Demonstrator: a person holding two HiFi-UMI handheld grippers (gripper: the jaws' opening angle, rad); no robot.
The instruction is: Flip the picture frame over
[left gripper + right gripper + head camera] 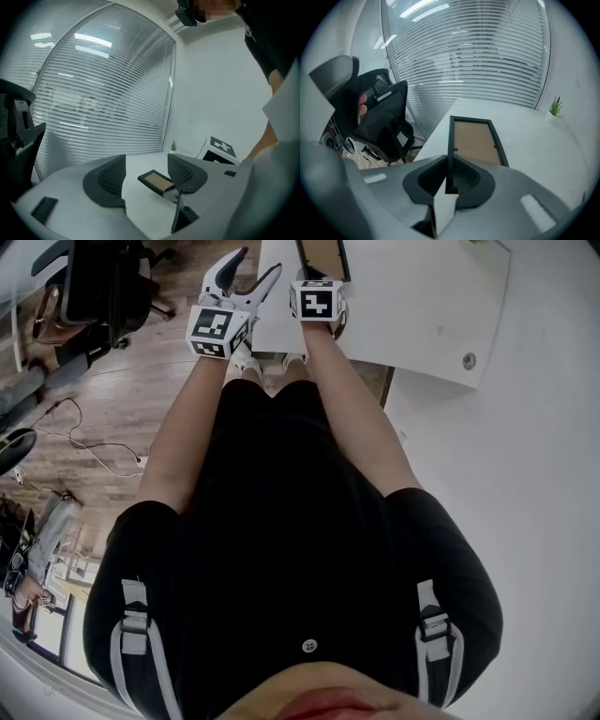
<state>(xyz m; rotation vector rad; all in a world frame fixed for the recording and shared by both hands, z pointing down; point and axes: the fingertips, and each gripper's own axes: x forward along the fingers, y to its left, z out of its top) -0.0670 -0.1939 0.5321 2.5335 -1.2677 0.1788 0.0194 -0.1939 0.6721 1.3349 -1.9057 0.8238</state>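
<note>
The right tool [447, 176] clamps the near rim of the picture frame [476, 140], which lies backing-up along the left edge of the desk [534, 140]. The left tool [146, 176] gapes empty just short of it. A clean flip likely needs a steady lift, pivoting on the far rim.
</note>
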